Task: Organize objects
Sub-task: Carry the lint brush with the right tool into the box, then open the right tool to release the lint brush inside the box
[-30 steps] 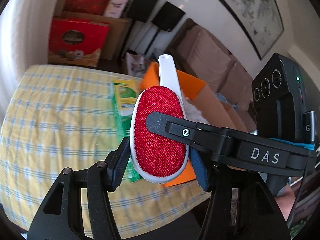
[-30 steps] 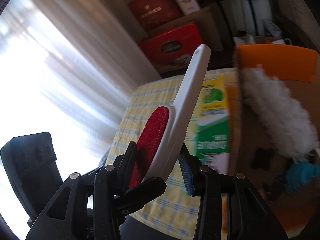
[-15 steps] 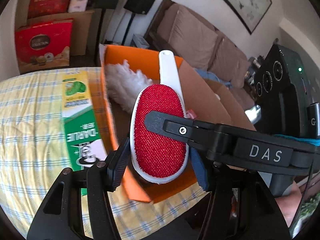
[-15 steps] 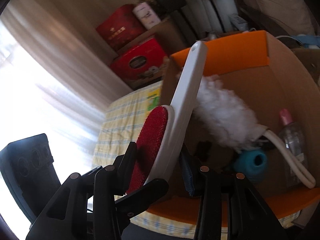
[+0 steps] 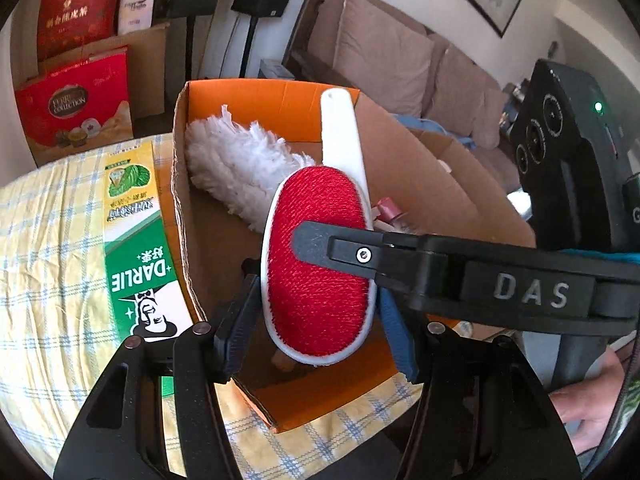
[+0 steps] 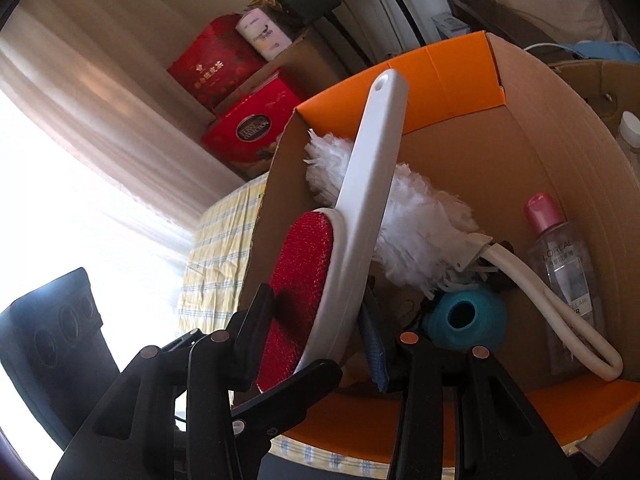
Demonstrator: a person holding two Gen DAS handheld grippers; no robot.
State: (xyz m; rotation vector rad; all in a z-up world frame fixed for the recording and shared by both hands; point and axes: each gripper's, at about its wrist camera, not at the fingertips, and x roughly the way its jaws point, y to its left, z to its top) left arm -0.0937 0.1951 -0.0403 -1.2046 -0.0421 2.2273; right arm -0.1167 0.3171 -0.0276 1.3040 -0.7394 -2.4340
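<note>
Though partly hidden, lint brush (image 5: 318, 268) between both jaws.

The lint brush (image 5: 318, 268) hides the box (image 5: 440, 184) floor behind it; the bottle's (image 6: 568, 272) small print is unreadable.

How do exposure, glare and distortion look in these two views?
Right wrist view: the window at left is blown out to white and washes out the curtain; the box interior stays readable. Left wrist view: evenly lit and sharp, with the toothpaste box print legible. Both show fisheye bending and dark corners.
</note>
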